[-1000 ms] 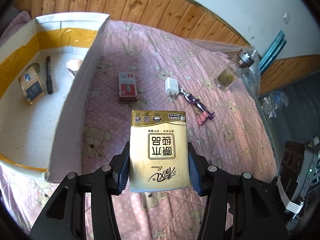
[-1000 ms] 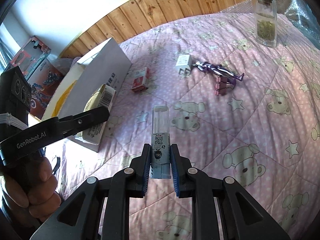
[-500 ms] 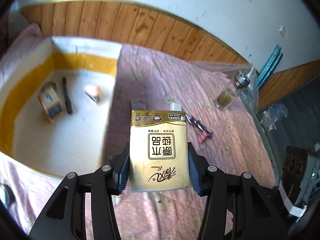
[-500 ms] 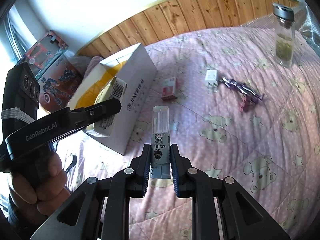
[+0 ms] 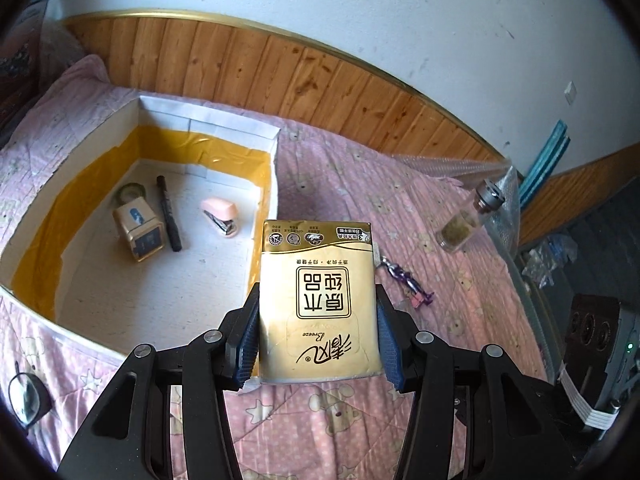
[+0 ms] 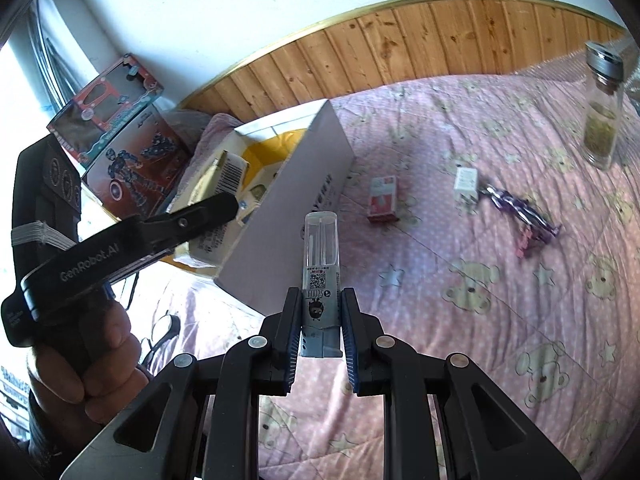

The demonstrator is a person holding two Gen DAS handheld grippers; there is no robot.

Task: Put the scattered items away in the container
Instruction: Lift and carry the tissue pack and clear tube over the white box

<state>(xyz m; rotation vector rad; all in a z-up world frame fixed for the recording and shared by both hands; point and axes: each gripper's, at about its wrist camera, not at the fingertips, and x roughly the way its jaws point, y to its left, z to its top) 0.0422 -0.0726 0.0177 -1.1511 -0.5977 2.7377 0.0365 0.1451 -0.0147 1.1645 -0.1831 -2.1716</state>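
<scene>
Pink bedding printed with bears and stars covers the bed (image 5: 400, 184), which is backed by wood panelling under a white wall. At the bed's left end sits the container, an open white box (image 5: 276, 184) lined with yellow tape; inside it lie a small tin (image 5: 139, 234), a black marker (image 5: 168, 213) and a pink stapler (image 5: 221, 216).

Left tongs (image 5: 318, 338) pinch a gold tissue pack (image 5: 318, 304) by its two long sides, holding it in the air near the box's right wall. Right tongs (image 6: 320, 338) pinch a slim clear-topped tube with a printed label (image 6: 321, 268), held above the bedding just beside the box's outer wall (image 6: 292, 216).

Loose on the bedding well apart from the box lie a small red-and-white packet (image 6: 383, 199), a white charger plug (image 6: 466, 181) and a purple toy figure (image 6: 520, 210) just beside it. A glass bottle with a metal cap (image 6: 602, 128) stands farther right. A hand (image 6: 86, 364) grips the left tool's handle.
</scene>
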